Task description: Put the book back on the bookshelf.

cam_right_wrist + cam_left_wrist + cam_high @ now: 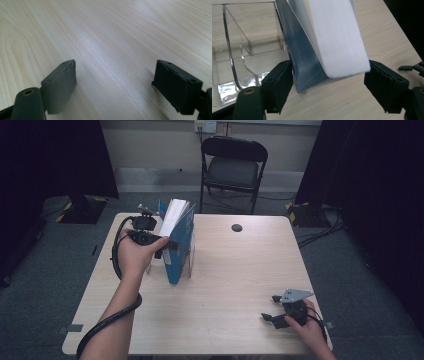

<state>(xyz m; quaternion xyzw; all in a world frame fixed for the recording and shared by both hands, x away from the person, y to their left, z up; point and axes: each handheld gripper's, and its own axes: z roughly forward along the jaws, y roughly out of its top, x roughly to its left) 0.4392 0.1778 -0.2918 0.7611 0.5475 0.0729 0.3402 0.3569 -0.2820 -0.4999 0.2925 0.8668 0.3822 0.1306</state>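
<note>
Two grippers in play, but only your left gripper is working: its jaws stand wide on either side of the book, one pad against or just beside the blue cover, the other pad apart from the white page block, so nothing is clamped yet. Book stands tilted on the left half of the table, leaning beside or in the clear stand; I can't tell which slot, if any.

Risks, as I judge them:
- The book is tilted and unheld; nudge it with one jaw and it could tip or slide off its bottom edge.
- The cover is splayed away from the pages; close now and you might pinch the cover alone, letting the page block sag or fan out.
- The stand is light-looking plastic; a push on the book could shove or topple it.

Your right gripper rests near the table's front right corner, jaws wide apart, holding nothing, well away from the book.

Surface: pale wood-grain tabletop, smooth, with a dark round cap near the far edge. Room: grey floor, black folding chair behind the table, dark curtains both sides, cables on the floor.
</note>
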